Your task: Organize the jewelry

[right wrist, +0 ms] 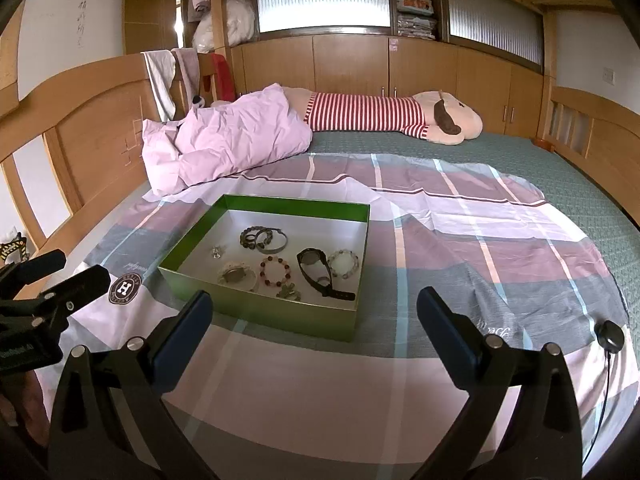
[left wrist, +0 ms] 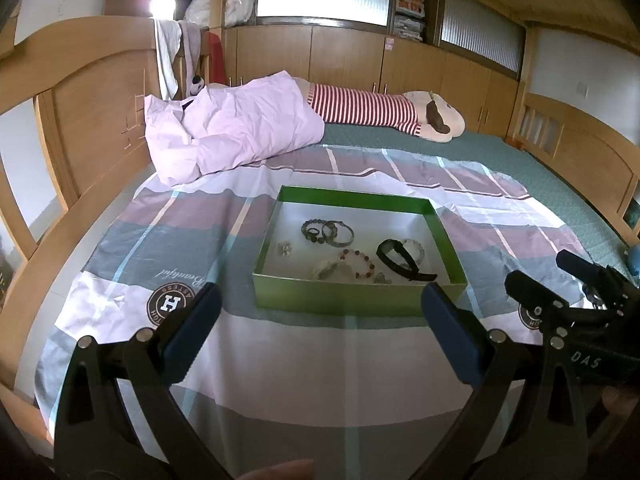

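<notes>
A green box (left wrist: 352, 298) (right wrist: 260, 312) with a white inside lies on the striped sheet. Inside it are several pieces: a black watch (left wrist: 400, 258) (right wrist: 316, 268), a red bead bracelet (left wrist: 358, 260) (right wrist: 275, 270), dark bead bracelets with a metal bangle (left wrist: 328, 232) (right wrist: 262, 237), a pale bead bracelet (right wrist: 344, 263) and a small brooch (left wrist: 285, 248). My left gripper (left wrist: 320, 320) hovers open just before the box's near wall, nothing between its fingers. My right gripper (right wrist: 316, 320) is open too, in front of the box's near right corner. Each gripper shows at the other view's edge.
A crumpled pink quilt (right wrist: 224, 144) and a long striped plush toy (right wrist: 380, 114) lie at the far side of the bed. Wooden headboard (left wrist: 92, 120) runs along the left. A small black disc on a cable (right wrist: 609, 334) rests on the sheet at right.
</notes>
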Demonstrator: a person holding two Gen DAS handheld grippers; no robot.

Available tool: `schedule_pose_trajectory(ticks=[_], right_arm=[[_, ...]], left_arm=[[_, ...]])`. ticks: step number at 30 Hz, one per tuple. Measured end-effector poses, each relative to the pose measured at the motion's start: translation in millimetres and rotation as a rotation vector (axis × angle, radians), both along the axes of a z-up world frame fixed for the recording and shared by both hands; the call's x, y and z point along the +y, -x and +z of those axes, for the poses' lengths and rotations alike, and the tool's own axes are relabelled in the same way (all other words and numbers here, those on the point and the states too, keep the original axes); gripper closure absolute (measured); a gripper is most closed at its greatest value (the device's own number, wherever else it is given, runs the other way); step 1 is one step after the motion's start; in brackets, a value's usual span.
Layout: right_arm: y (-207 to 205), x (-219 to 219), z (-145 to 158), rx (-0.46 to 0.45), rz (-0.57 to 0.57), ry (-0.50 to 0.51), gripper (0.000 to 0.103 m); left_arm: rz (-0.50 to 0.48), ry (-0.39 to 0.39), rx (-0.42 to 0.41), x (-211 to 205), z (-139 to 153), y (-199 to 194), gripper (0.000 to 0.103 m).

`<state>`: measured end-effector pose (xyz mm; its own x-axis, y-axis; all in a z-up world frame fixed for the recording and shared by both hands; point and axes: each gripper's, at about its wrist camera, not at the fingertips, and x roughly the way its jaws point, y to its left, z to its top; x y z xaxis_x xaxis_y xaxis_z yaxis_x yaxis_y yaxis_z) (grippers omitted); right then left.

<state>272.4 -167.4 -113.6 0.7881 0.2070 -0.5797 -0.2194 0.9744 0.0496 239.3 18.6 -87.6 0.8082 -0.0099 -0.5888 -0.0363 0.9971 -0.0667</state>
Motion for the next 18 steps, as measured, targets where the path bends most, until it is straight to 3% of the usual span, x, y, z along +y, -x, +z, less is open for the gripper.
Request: schedule_pose_trajectory(ticks=[18], right_arm=[[0.4, 0.6, 0.8, -0.001, 0.0, 0.003, 0.003]], left_arm=[[-0.005, -0.014, 0.012, -0.6, -5.3, 0.5, 0.004]])
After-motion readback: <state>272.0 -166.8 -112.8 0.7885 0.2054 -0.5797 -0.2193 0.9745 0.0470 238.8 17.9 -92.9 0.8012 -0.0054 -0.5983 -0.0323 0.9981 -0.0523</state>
